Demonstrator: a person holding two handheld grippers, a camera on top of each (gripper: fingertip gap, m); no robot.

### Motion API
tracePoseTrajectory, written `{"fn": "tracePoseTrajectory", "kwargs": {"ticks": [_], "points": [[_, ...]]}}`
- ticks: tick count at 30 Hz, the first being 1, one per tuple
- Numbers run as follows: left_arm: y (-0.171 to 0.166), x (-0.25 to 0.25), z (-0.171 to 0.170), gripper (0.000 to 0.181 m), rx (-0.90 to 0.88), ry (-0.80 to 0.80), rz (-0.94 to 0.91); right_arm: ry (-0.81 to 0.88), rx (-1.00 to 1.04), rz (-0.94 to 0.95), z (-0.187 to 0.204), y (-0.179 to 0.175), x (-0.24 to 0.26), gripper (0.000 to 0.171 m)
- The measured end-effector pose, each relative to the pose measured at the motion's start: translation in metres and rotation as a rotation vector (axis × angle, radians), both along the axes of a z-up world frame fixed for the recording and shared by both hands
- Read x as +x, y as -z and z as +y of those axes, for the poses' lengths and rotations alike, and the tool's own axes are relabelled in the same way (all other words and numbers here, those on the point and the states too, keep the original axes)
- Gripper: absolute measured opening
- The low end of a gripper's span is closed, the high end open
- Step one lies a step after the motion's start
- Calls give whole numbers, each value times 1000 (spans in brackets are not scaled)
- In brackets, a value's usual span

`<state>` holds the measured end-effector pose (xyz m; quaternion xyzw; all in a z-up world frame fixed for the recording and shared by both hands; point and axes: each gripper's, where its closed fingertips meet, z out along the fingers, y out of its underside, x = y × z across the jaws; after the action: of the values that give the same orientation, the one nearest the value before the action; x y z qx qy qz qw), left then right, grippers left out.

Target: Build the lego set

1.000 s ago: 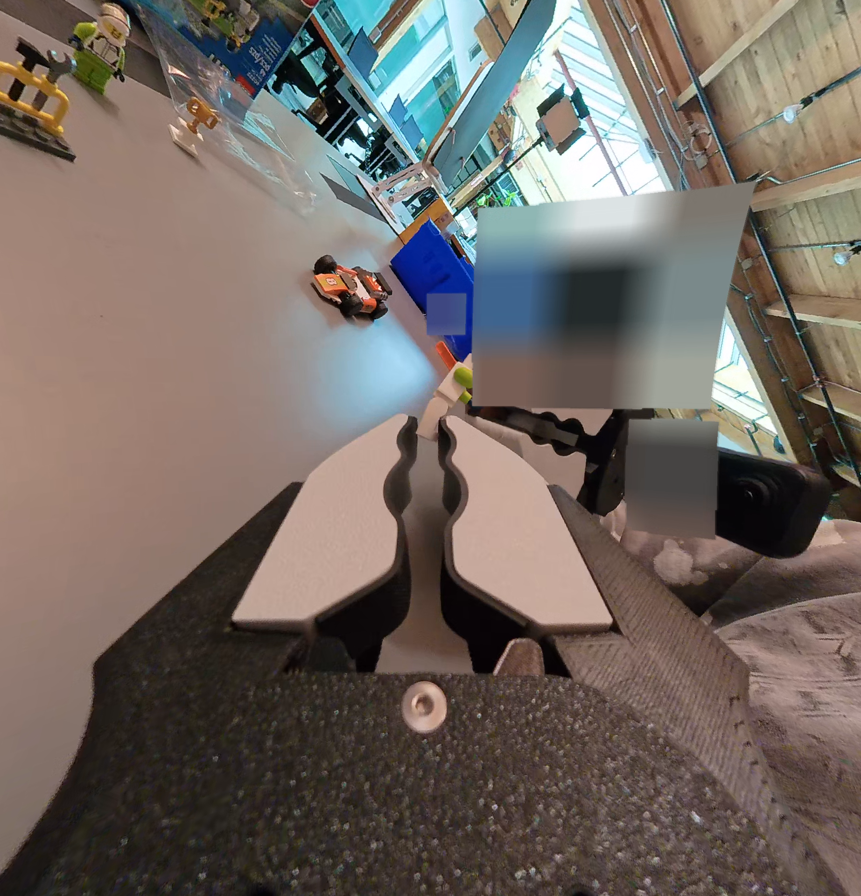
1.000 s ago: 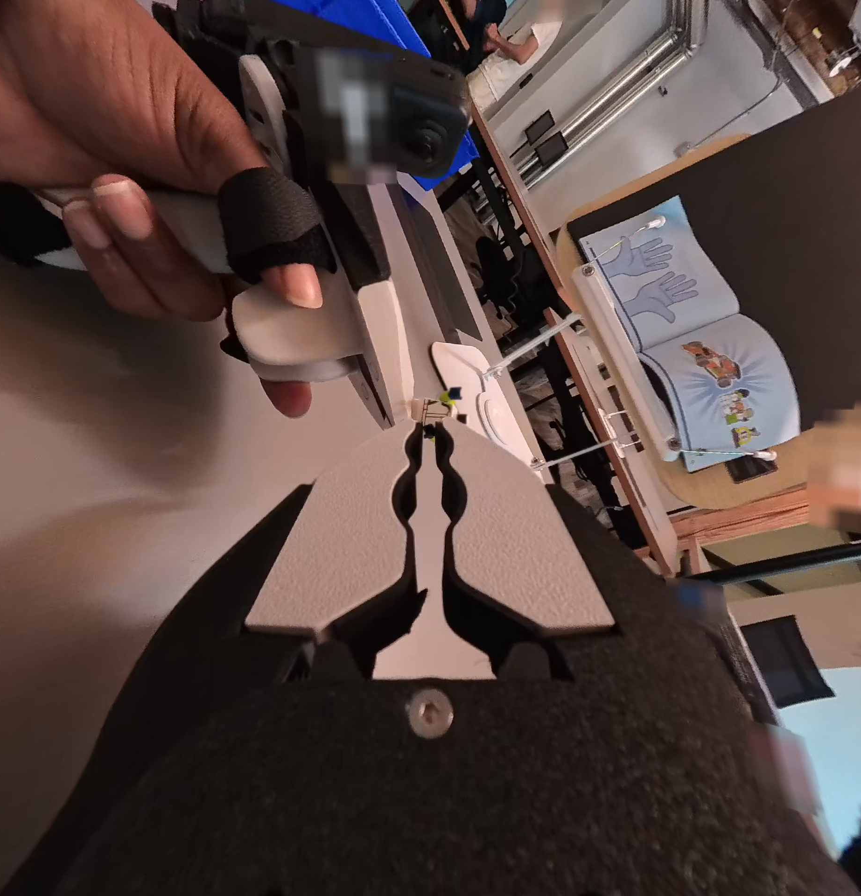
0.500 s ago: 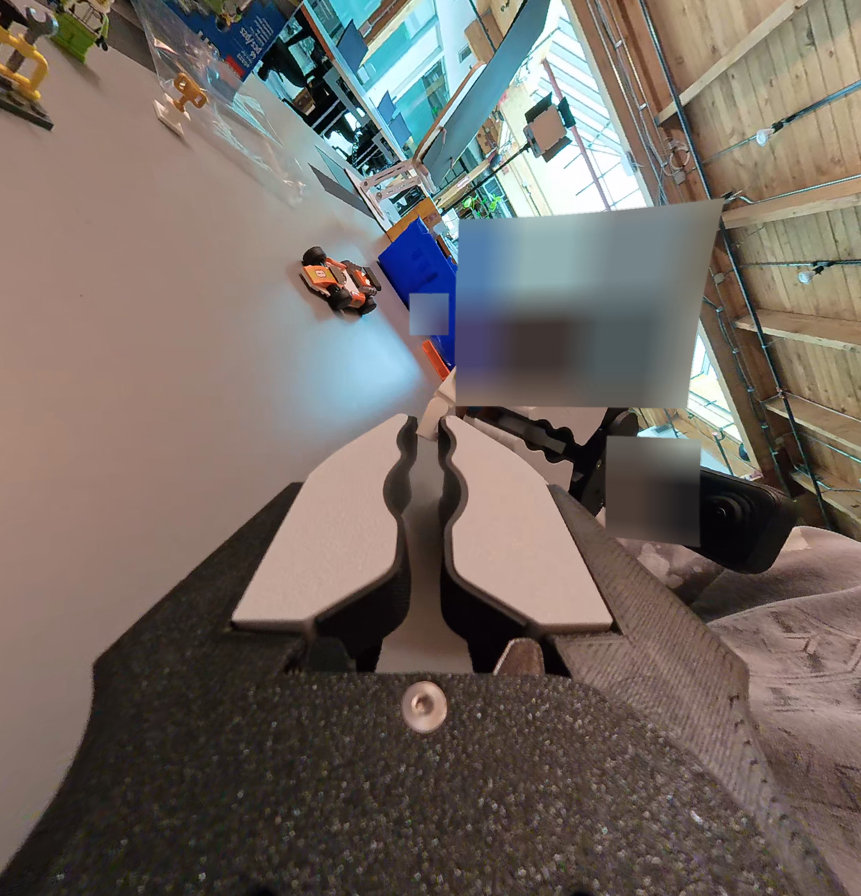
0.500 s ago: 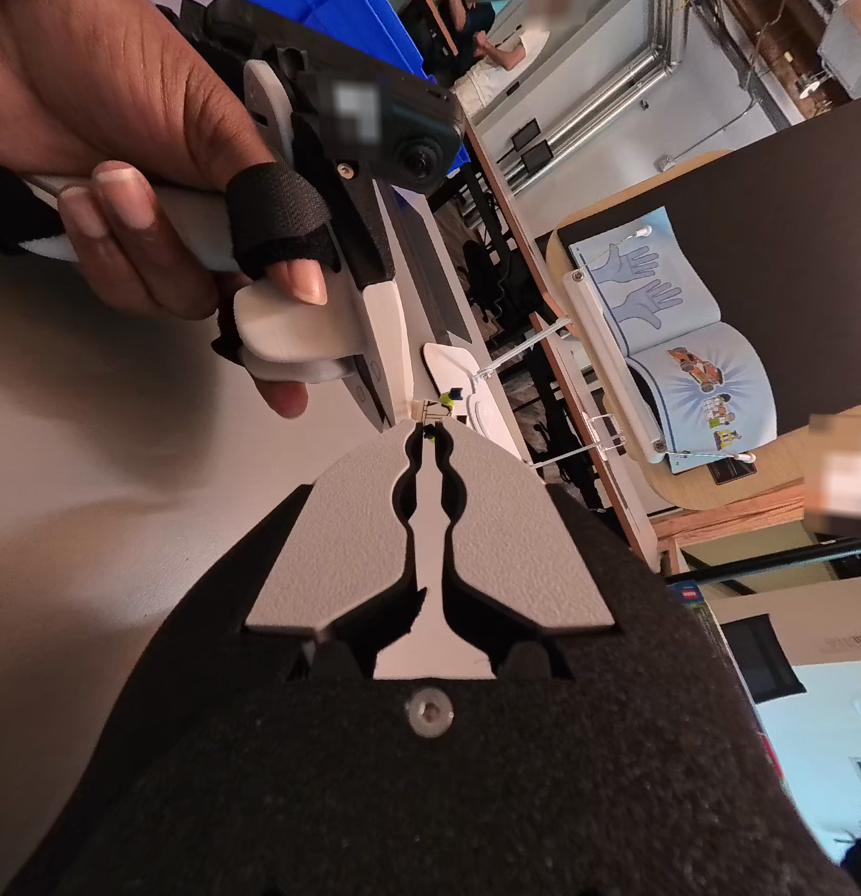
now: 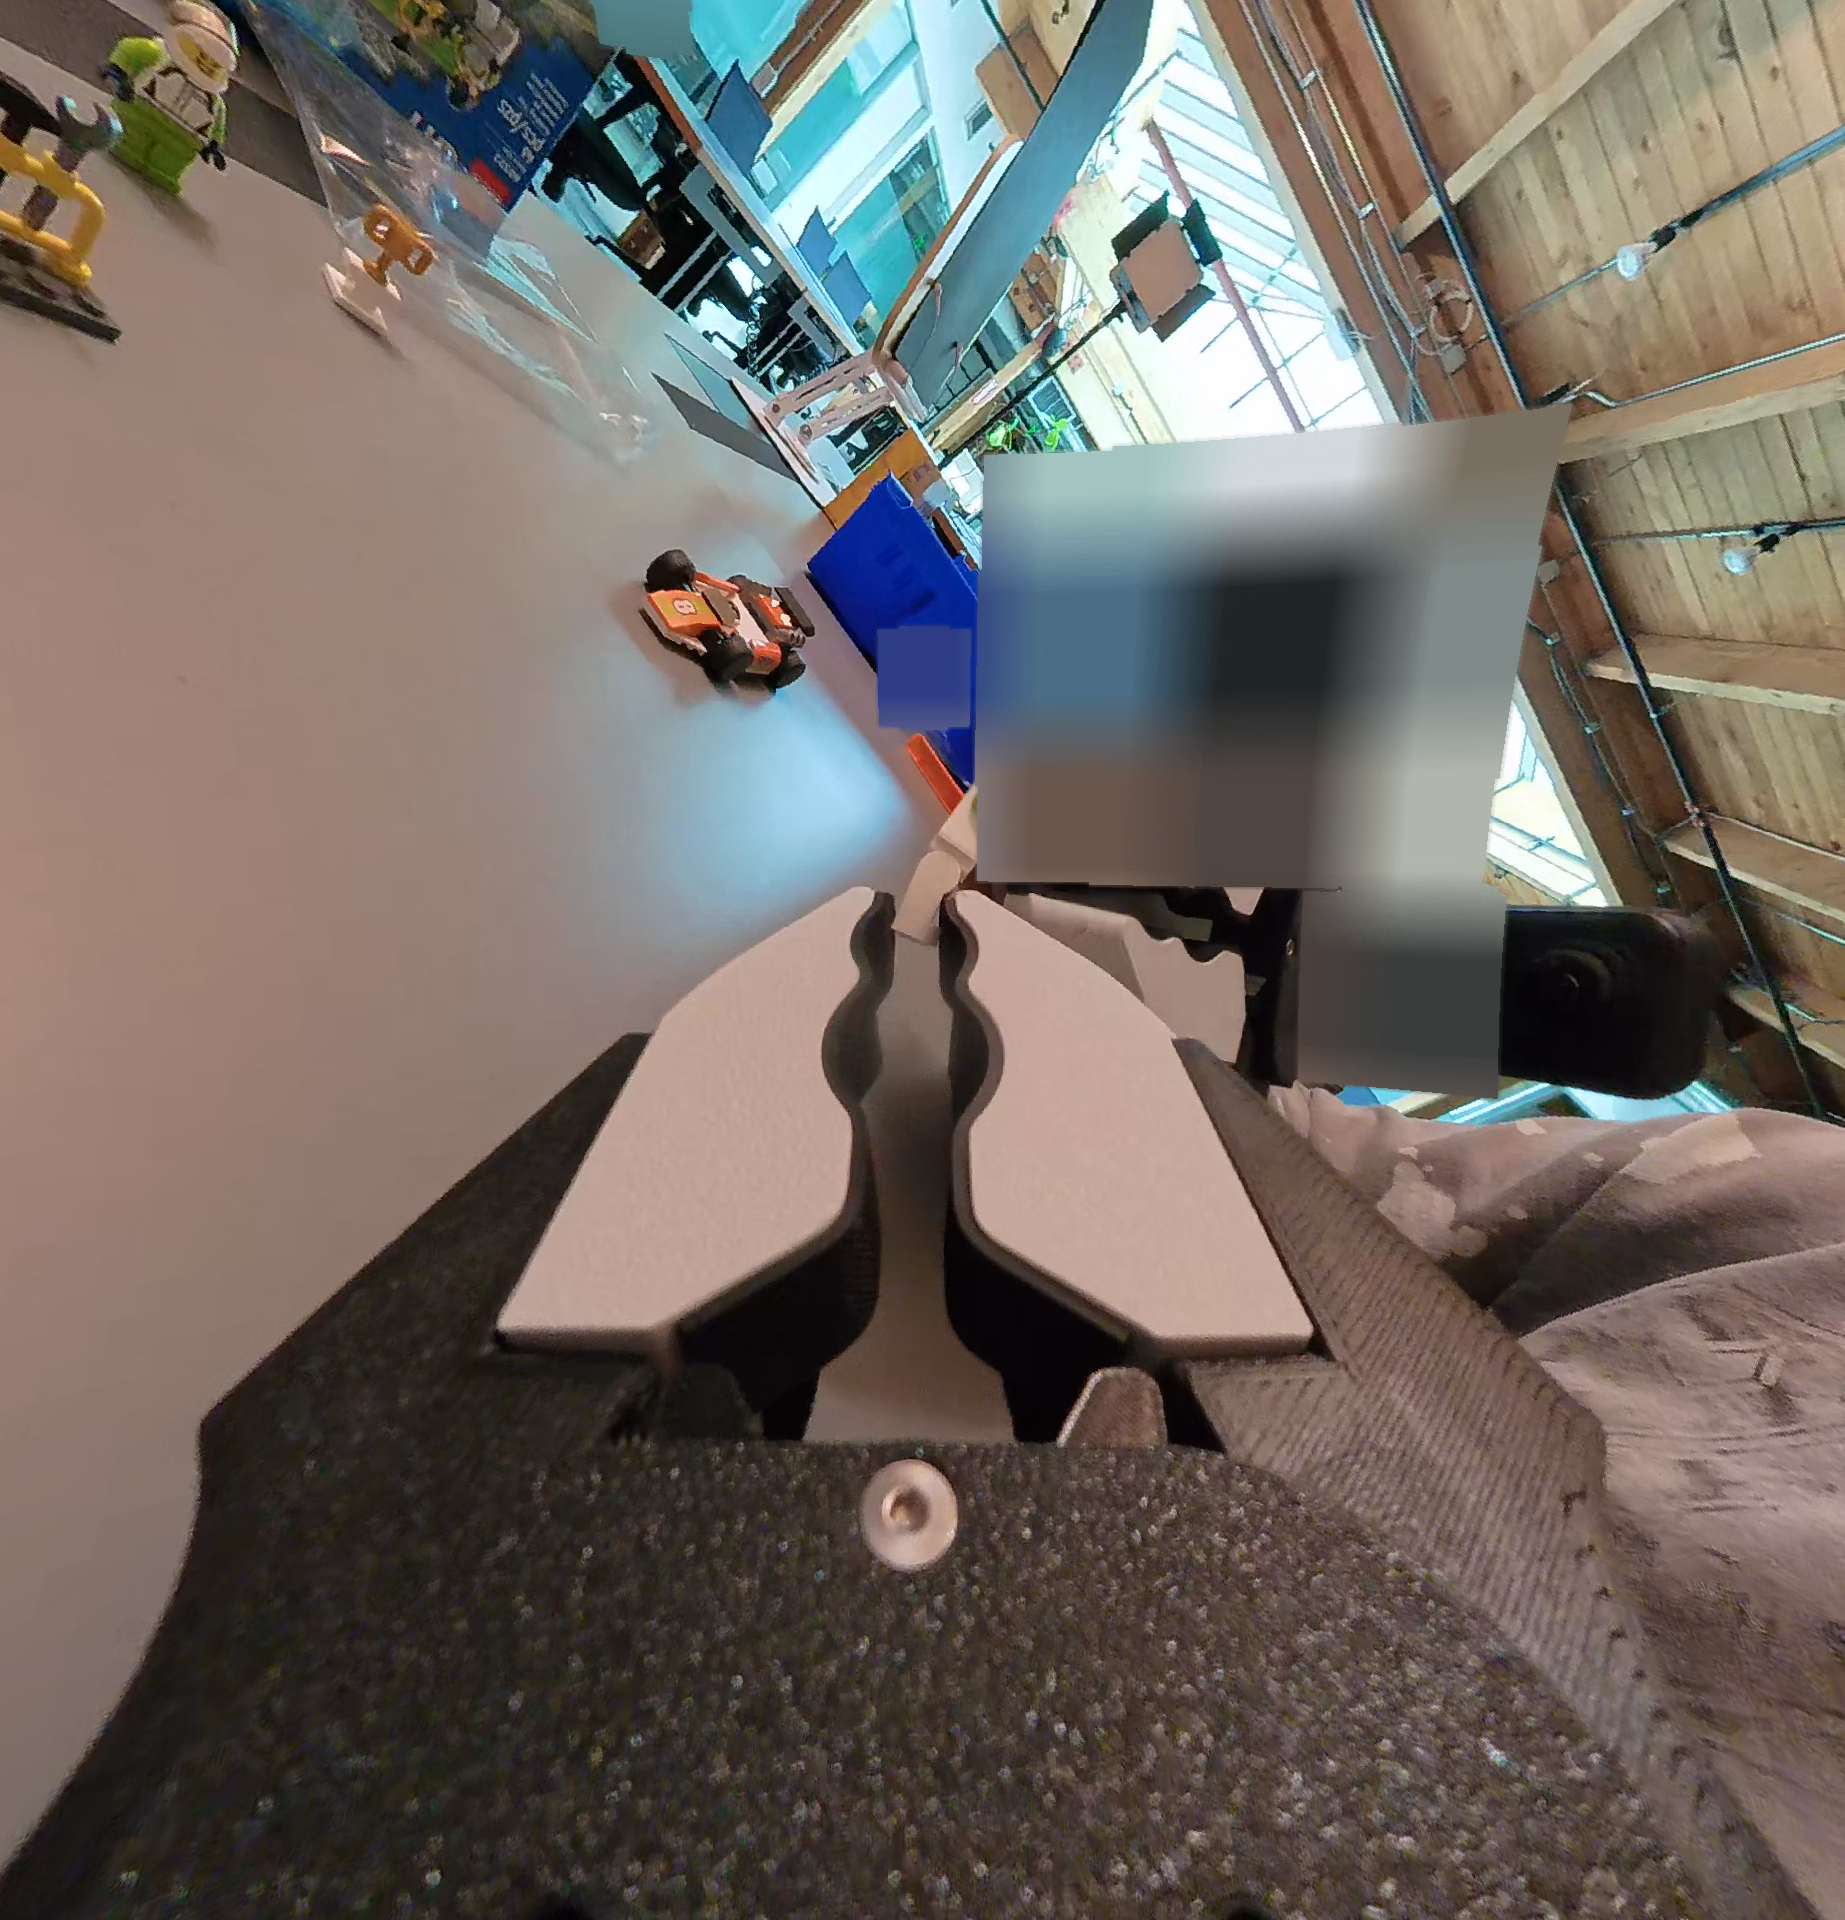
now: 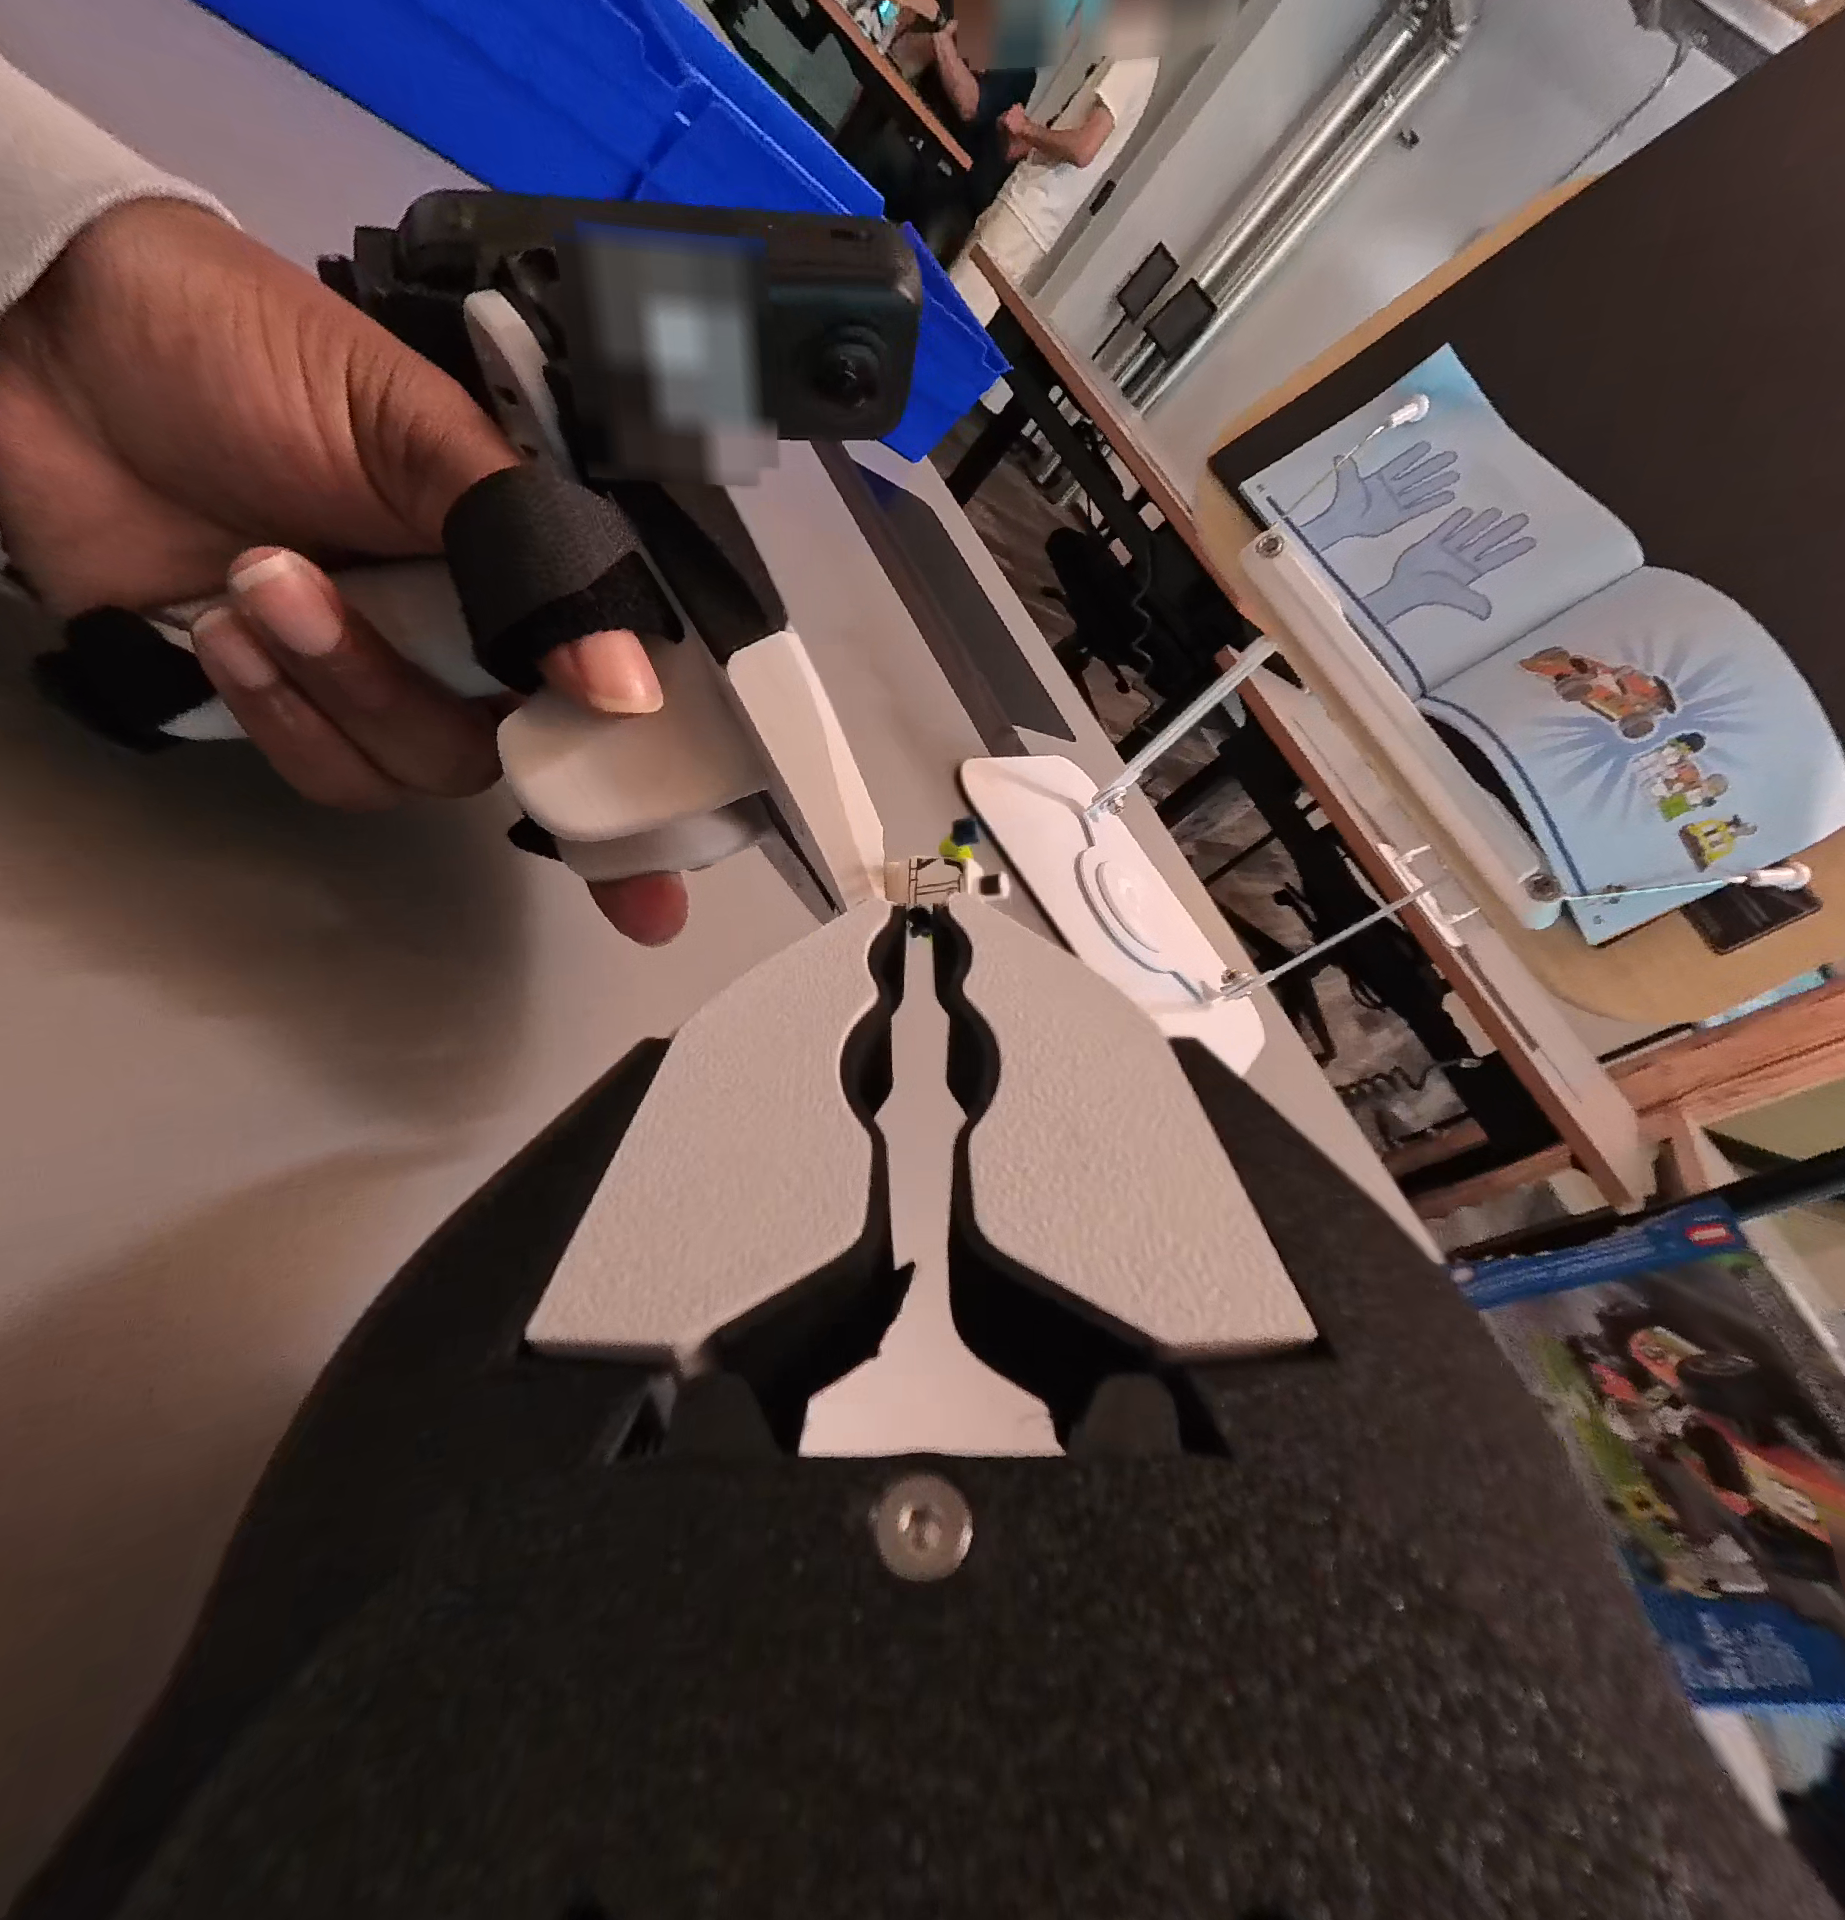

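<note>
We see the left gripper (image 6: 887, 883) pinching the white minifigure torso (image 6: 933, 881) at 12 o'clock, just beyond the right gripper (image 6: 923, 928), whose near-closed tips nip a tiny dark piece (image 6: 919, 924), torso's long axis crosswise, both tools meeting there

My left gripper (image 5: 910, 920) has pale grey pads on speckled black; my right gripper (image 6: 923, 925) looks the same. The torso (image 6: 937, 879) is white with dark lines and a lime neck. On the grey table (image 5: 274, 727), the car (image 5: 726, 629) is orange, white and black; past it a bin (image 5: 897, 582) is blue. Farther from the car, the minifigure (image 5: 175, 109) is lime and white, the fence (image 5: 30, 203) yellow on black, the trophy (image 5: 393, 244) gold
</note>
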<state>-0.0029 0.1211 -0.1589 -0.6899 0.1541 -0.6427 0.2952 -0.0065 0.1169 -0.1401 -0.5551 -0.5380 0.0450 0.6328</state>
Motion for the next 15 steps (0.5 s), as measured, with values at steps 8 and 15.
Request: {"fn": "tracePoseTrajectory", "kwargs": {"ticks": [8,15], "points": [[-10,-12,9,9,82,-59,-14,-77,-315,177,-7,-1,3,17],[-21,-19,12,9,208,-110,22,-80,-498,148,4,36,7,0]]}}
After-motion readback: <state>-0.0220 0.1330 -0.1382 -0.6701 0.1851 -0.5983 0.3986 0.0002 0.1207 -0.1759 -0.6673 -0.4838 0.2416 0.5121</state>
